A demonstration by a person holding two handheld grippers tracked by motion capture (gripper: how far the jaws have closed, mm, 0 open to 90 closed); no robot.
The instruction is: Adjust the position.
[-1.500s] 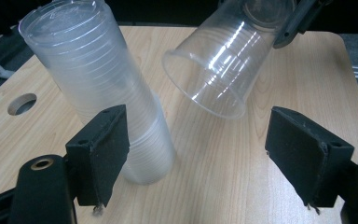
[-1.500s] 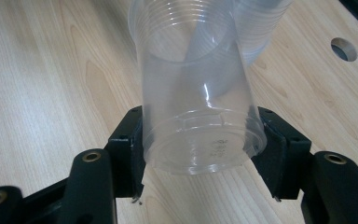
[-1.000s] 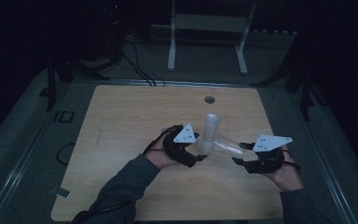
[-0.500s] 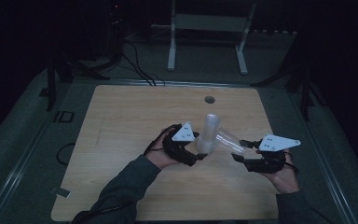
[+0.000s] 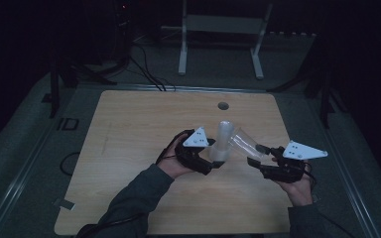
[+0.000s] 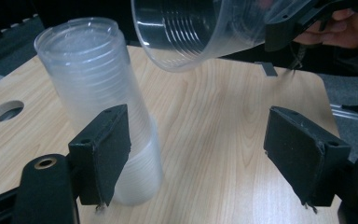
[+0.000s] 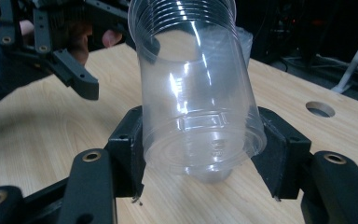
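Two black claws, left (image 5: 217, 159) and right (image 5: 256, 153), are topped by grey three-cornered plates dotted with dark marks; brass-ringed screw holes are seen at the jaws. Dark grey-green sleeves are worn.

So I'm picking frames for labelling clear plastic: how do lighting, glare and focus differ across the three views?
High view: dim, the room dark beyond the table, the cup stack a pale blur. Left gripper view: brighter, the stack sharp, the single cup cropped at the top edge. Right gripper view: white glare streaks run down the single cup held by the right gripper.
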